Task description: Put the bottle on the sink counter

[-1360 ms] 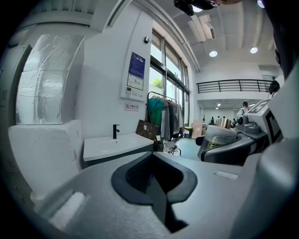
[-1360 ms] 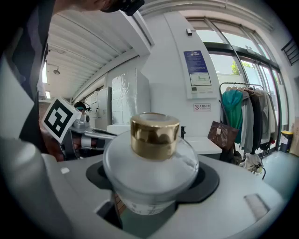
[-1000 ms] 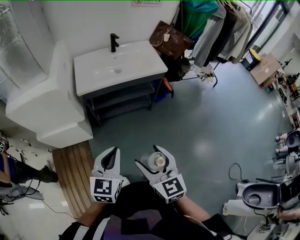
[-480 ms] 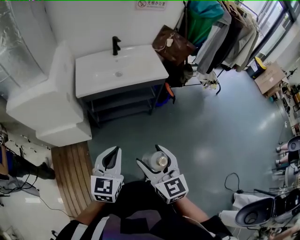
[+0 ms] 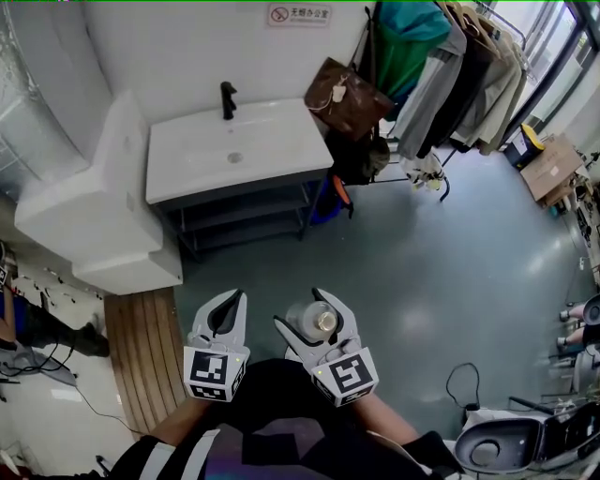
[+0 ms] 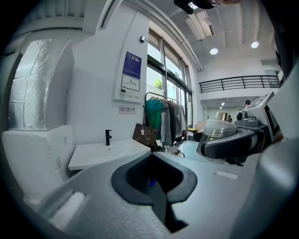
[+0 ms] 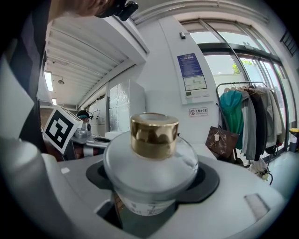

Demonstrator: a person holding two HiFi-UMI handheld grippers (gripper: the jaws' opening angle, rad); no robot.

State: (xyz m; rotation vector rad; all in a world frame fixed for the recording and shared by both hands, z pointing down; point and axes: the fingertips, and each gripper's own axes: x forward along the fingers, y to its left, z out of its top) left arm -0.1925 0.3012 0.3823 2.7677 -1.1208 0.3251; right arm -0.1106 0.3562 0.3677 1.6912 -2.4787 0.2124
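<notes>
the right gripper [image 5: 314,321] stays clamped on the gold-capped glass bottle [image 7: 150,158], held near the person's body and well apart from the white sink counter [image 5: 272,141] at far left. over the last second the counter barely shifts in the head view and a wall sign [image 5: 299,14] enters, so the carry looks only begun. the left gripper [image 5: 223,317] is closed, empty. the bottle's base and label are hidden inside the jaws.
</notes>
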